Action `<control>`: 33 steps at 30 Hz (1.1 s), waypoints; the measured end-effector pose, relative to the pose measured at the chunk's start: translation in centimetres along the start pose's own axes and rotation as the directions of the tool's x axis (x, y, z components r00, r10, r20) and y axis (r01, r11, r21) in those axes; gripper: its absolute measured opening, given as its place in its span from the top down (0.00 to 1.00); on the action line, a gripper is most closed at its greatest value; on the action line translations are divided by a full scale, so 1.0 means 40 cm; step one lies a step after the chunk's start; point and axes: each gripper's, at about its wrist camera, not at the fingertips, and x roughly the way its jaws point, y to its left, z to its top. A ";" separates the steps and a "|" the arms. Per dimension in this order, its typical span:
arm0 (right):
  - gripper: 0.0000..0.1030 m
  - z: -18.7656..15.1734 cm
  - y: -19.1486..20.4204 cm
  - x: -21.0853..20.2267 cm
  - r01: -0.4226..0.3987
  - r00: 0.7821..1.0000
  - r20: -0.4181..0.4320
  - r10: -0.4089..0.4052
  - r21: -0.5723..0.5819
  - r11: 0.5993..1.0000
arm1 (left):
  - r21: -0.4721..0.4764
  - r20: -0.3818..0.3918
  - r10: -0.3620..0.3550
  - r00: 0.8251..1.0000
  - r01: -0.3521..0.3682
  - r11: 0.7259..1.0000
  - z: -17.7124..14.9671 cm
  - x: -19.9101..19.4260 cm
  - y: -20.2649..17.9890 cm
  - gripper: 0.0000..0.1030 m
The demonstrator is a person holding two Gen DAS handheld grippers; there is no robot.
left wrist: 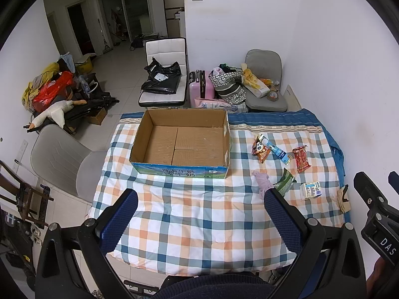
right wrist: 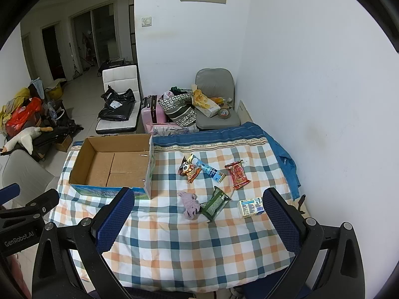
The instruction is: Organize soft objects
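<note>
An open, empty cardboard box (left wrist: 182, 142) (right wrist: 112, 164) sits on the checked cloth (left wrist: 189, 214) (right wrist: 189, 244). To its right lie a bunched purple cloth (left wrist: 261, 182) (right wrist: 190, 205), a green packet (left wrist: 285, 183) (right wrist: 215, 203), a white-blue packet (left wrist: 311, 189) (right wrist: 250, 207), a red packet (left wrist: 302, 159) (right wrist: 237, 174), a panda snack packet (left wrist: 260, 150) (right wrist: 189, 170) and a blue tube (left wrist: 276, 149) (right wrist: 208, 170). My left gripper (left wrist: 200, 196) is open and empty above the cloth in front of the box. My right gripper (right wrist: 197, 199) is open and empty, above the cloth near the purple cloth.
A white wall (right wrist: 324, 99) borders the table on the right. Chairs (left wrist: 164, 74) (left wrist: 264, 82), a pink suitcase (left wrist: 200, 84) and bags stand behind the table. A grey chair (left wrist: 59, 157) stands at the left. Clutter lies on the floor at far left.
</note>
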 end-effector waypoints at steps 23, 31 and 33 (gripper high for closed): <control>0.00 0.009 -0.164 0.211 -0.003 0.987 -0.154 0.035 0.208 0.978 | 0.050 -0.132 -0.119 0.984 0.127 0.991 0.062 0.229 -0.129 0.00; 0.00 -0.104 -0.417 0.552 0.058 0.930 -0.355 0.098 0.405 0.912 | 0.066 -0.391 -0.179 0.903 0.221 0.973 0.074 0.568 -0.328 0.00; 0.00 -0.143 -0.459 0.646 0.083 0.905 -0.410 0.116 0.438 0.895 | 0.063 -0.434 -0.190 0.881 0.240 0.969 0.064 0.638 -0.382 0.00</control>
